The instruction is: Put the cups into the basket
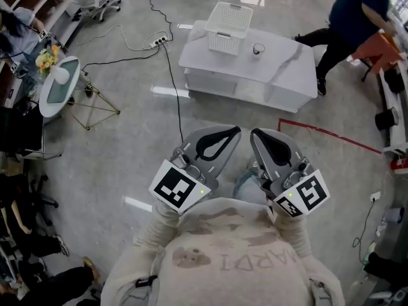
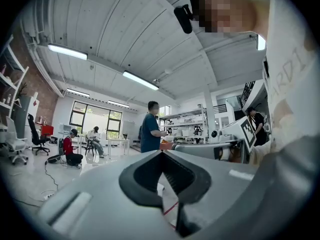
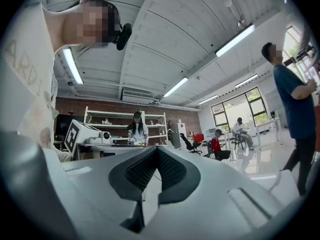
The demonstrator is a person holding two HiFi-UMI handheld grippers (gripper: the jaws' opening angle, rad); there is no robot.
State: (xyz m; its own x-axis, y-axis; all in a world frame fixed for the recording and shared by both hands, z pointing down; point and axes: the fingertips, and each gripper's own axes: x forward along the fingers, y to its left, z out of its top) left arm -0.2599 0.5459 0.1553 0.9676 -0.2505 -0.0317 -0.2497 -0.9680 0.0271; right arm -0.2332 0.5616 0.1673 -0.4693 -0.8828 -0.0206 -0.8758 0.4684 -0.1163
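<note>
Far ahead in the head view, a white slatted basket (image 1: 227,25) stands on a low white table (image 1: 287,62). A small clear cup (image 1: 258,48) sits on the tabletop just right of the basket. Both grippers are held close to the person's chest, far from the table. My left gripper (image 1: 236,131) points up and forward with its jaws together and nothing between them. My right gripper (image 1: 254,133) is beside it, also shut and empty. The left gripper (image 2: 161,152) and right gripper (image 3: 156,148) views look across the room and show neither cup nor basket.
A person in dark clothes (image 1: 347,18) stands at the table's far right end. Cables (image 1: 171,69) and a power strip (image 1: 158,41) lie on the floor left of the table. A round side table (image 1: 58,85) stands at left. A red tape line (image 1: 325,132) crosses the floor.
</note>
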